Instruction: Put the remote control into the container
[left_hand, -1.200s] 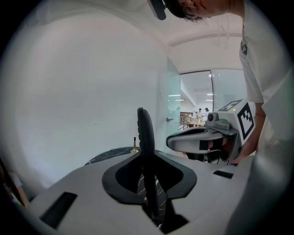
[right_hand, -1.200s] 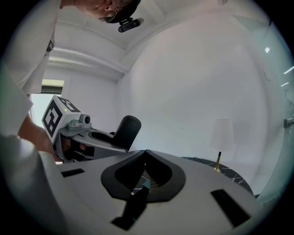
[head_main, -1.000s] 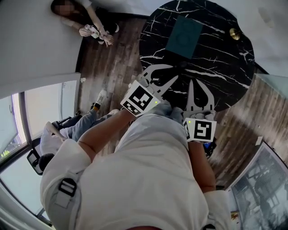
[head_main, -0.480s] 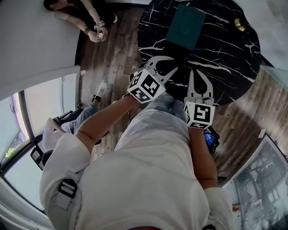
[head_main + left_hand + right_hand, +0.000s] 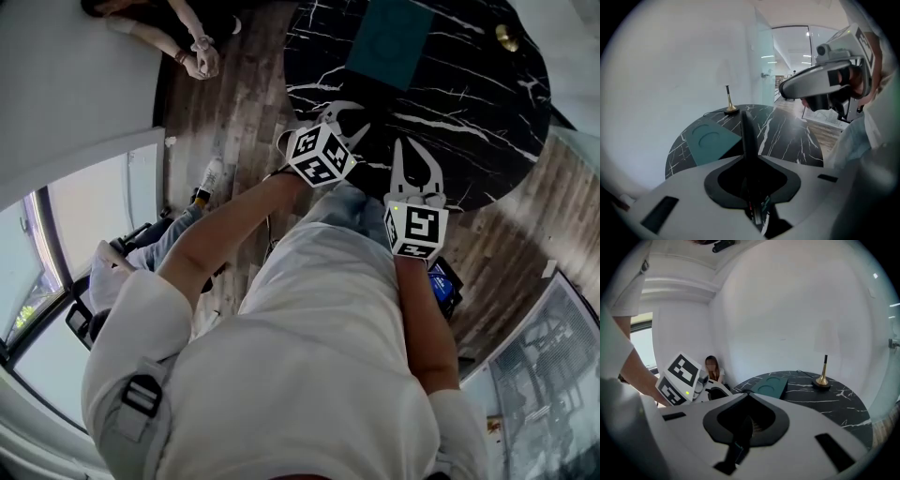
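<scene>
Head view and the two gripper views. Your left gripper [image 5: 749, 158] is closed on a slim dark object. It stands on edge between the jaws and reaches past their tips. It appears to be the remote control [image 5: 748, 133], seen edge-on with small coloured buttons low on it, though so narrow a profile leaves some doubt. Your right gripper [image 5: 747, 393] is closed, its jaws meeting at the tips with nothing between them.

In the head view both grippers hang over the near rim of the round, black, white-veined surface [image 5: 450, 103], side by side and apart from each other. The remote control is thus in your left gripper, off the surface and well apart from the container [image 5: 389, 42]. The container is teal with two round recesses in its top, and it lies flat on the far half of the surface. A brass stand [image 5: 507, 37] is upright near the far rim, to the right of the container. A person [image 5: 192, 52] sits on the wooden floor [image 5: 234, 122] by the wall.
</scene>
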{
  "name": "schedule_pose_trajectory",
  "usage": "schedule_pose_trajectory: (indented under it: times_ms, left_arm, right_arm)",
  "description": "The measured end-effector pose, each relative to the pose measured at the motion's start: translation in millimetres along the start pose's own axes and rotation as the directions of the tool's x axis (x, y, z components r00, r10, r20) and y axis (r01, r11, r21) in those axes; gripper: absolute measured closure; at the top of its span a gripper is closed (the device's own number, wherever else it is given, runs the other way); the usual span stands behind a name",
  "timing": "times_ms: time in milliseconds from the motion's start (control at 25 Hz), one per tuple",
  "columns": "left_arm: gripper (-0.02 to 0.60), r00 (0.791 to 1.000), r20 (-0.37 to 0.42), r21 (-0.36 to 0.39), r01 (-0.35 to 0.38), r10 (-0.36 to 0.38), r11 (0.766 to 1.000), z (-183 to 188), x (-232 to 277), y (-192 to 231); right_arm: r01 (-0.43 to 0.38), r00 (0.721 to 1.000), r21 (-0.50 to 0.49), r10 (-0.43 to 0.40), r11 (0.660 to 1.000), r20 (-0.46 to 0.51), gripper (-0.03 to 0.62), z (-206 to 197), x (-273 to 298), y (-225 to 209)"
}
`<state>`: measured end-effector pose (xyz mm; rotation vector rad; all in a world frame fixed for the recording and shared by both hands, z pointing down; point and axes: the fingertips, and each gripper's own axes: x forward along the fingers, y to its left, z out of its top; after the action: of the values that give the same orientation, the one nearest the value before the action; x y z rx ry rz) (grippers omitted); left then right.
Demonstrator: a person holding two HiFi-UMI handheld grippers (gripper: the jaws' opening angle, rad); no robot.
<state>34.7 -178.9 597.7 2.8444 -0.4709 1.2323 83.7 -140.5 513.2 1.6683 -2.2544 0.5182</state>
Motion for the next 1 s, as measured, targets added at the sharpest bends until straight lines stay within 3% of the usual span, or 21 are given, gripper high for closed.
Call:
schedule_pose_trajectory:
  times_ms: [400, 760, 1000]
  left_arm:
    - [0.502, 0.992, -0.121, -0.004, 0.024, -0.024, 1.0, -35.8, 41.1, 2.3]
    - [0.502, 0.97, -0.236, -0.009, 0.056, -0.057, 0.998, -56.0, 59.9, 2.2]
    - [0.502, 0.95, -0.304, 0.025, 0.079, -0.068, 0.997, -69.5, 69.2, -3.3]
  right_arm:
    - [-0.013, 0.999, 0.001, 0.014, 1.0, -0.042, 0.583, -18.0, 5.7, 6.9]
    - [-0.003, 0.998, 0.004, 0.003, 1.0, -0.064, 0.585, -31.1, 15.1, 6.4]
    - [-0.002, 0.997, 0.01, 0.002, 1.0, -0.071, 0.585, -36.1, 20.4, 7.0]
